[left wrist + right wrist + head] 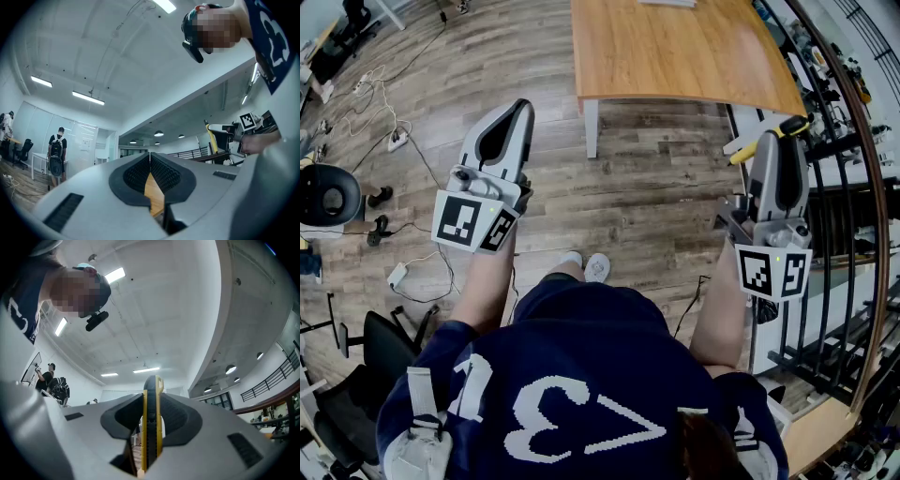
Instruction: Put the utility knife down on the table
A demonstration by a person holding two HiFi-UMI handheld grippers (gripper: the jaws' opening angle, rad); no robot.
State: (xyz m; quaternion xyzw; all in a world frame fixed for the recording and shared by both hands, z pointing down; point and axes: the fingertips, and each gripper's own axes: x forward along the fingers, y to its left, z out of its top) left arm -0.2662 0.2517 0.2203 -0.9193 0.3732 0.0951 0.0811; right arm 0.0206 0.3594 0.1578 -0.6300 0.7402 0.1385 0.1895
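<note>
A yellow and black utility knife [151, 427] stands upright between the pads of my right gripper [152, 397], which is shut on it. In the head view its yellow body [766, 141] sticks out to the left of the right gripper [780, 145], held above the wooden floor at the right. The wooden table [675, 47] lies ahead at the top, apart from both grippers. My left gripper [516, 111] hovers at the left, short of the table's near edge. Its pads meet at the tip with nothing between them [150, 155]. From the left gripper view the knife [212, 140] shows far right.
A black metal railing [853, 187] runs along the right side, close to my right gripper. A round black stool [328, 192], cables with a power strip [394, 141] and an office chair [356, 375] stand on the floor at the left. A person with a backpack [56, 152] stands far off.
</note>
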